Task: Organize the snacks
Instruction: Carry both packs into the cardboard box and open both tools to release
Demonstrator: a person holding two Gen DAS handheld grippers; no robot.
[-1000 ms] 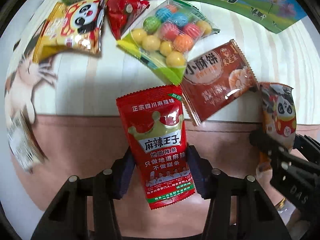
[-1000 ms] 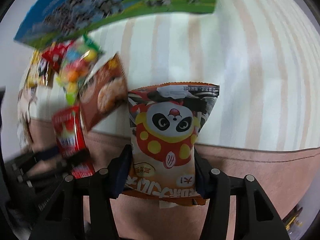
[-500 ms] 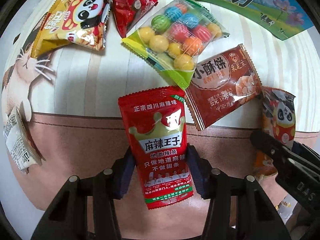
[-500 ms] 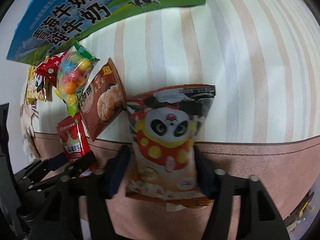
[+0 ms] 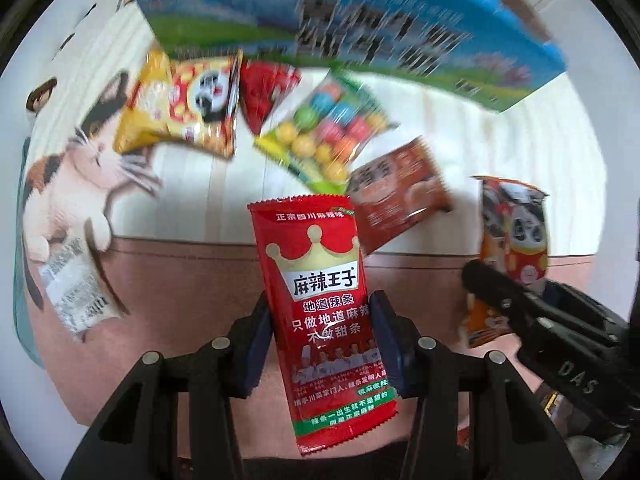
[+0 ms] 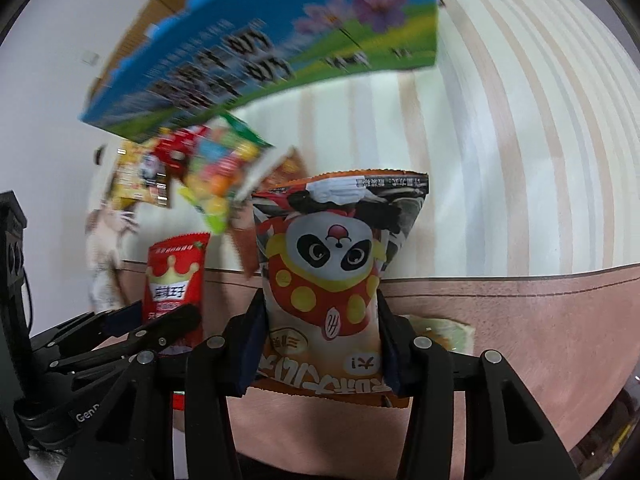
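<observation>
My left gripper is shut on a red spicy-strip packet and holds it up above the cloth. My right gripper is shut on an orange panda snack bag, also lifted. The right gripper and its bag show at the right of the left wrist view. The left gripper and red packet show at the left of the right wrist view. A blue and green milk carton box stands behind, open at the top.
On the striped cloth lie a yellow panda bag, a small red packet, a bag of coloured balls and a brown biscuit packet. A white sachet lies at the left on the pink band.
Both grippers have risen and tilted up with their packets. The milk box now fills more of both views. The background is blurred with motion.
</observation>
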